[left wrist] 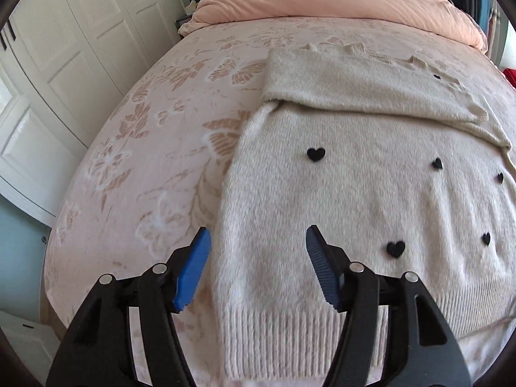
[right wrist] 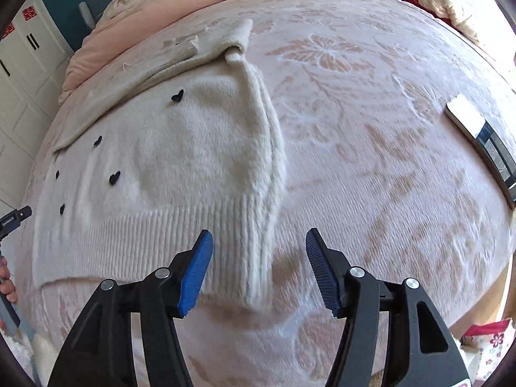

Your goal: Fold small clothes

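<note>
While both pairs of blue-padded jaws stand apart with nothing between them, a cream fuzzy knit sweater dotted with small black hearts (left wrist: 371, 193) lies part-folded on a bed spread with a pale pink butterfly-patterned blanket (left wrist: 154, 148). The left gripper (left wrist: 258, 271) hangs over the garment's left side edge near the ribbed hem, one pad over the blanket and the other over the knit, a placing that looks chosen for taking that edge. The right gripper (right wrist: 259, 272) hangs over the opposite lower corner, where a doubled strip of knit (seemingly a sleeve or side turned inward) runs down to the hem. Neither set of pads touches the cloth.

Across the top of the sweater a broad band of the same knit has been laid over the body, so the sleeves appear already brought in and the shape squared off; the bottom-to-top fold seems the step still to come, which would explain both grippers waiting at the hem corners. The fabric lies mostly flat, with soft ripples near the ribbing, and looks thick and limp.

Behind it a peach quilt (left wrist: 338, 3) is heaped at the head of the bed. A flat white-and-black device (right wrist: 477, 135) rests well apart on the blanket to the right.
</note>
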A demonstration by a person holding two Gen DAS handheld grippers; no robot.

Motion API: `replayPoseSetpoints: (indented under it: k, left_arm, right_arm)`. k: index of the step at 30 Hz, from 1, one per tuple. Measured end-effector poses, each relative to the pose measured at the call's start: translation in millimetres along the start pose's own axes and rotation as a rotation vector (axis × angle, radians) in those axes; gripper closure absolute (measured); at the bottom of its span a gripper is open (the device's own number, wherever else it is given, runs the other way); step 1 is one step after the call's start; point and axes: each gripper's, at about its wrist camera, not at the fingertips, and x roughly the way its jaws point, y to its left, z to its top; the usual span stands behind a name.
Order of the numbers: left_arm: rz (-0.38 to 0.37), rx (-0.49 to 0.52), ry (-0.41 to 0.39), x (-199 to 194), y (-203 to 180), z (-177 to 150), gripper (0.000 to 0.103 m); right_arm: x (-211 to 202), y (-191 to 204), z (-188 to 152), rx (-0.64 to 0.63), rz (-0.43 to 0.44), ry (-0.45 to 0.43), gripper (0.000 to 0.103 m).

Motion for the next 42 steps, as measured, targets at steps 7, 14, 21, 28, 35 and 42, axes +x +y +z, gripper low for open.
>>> replayPoseSetpoints:
  k: [7,14,21,28,35,42]
  left_arm:
    - [0.002,-0.010,0.039,-13,0,-40,0.043]
    - [0.007,-0.022,0.070,-8,3,-57,0.037]
    - [-0.012,-0.057,0.132,15,11,-66,0.028]
    - [-0.024,-0.080,0.132,25,14,-64,0.020]
    - [-0.203,-0.234,0.155,37,34,-62,0.012]
    - [-0.477,-0.395,0.111,36,63,-71,0.007]
  right_arm:
    - [-5,4,-26,0.024,0.058,0.012,0.040]
    - [-1,13,-26,0.049,0.096,0.008,0.035]
    - [7,16,-14,0.096,0.129,0.010,0.032]
    - [16,24,-4,0.116,0.135,0.005,0.031]
    - [25,35,6,0.117,0.153,0.004,0.030]
    - [23,26,6,0.179,0.237,0.000,0.031]
